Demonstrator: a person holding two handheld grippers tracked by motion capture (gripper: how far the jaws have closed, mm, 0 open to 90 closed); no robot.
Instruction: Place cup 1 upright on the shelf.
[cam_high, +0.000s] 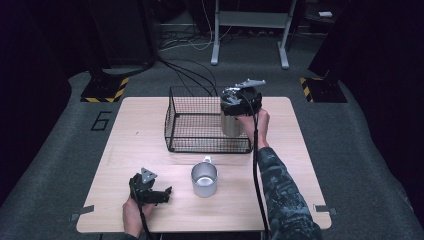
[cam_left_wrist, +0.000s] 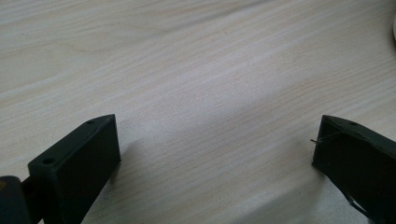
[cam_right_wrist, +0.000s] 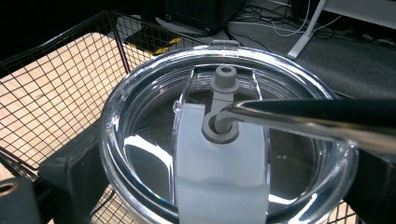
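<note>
A steel tumbler (cam_high: 230, 125) with a clear lid (cam_right_wrist: 154, 116) and a metal straw (cam_right_wrist: 303, 116) stands upright inside the black wire basket (cam_high: 200, 90), close to its right wall. I cannot tell whether it rests on the basket floor. My right gripper (cam_high: 236, 106) is shut on the tumbler just below the lid, one jaw on each side (cam_right_wrist: 222, 186). A metal mug (cam_high: 204, 179) stands on the table in front of the basket. Left of the mug, my left gripper (cam_high: 166, 195) lies low on the table, open, with bare wood between its jaws (cam_left_wrist: 217, 133).
The wooden table (cam_high: 145, 130) carries the basket at its back middle. Mesh walls (cam_right_wrist: 70, 93) surround the tumbler. Beyond the table are floor cables (cam_high: 190, 70), a white desk frame (cam_high: 250, 30) and hazard-striped stand bases (cam_high: 105, 90).
</note>
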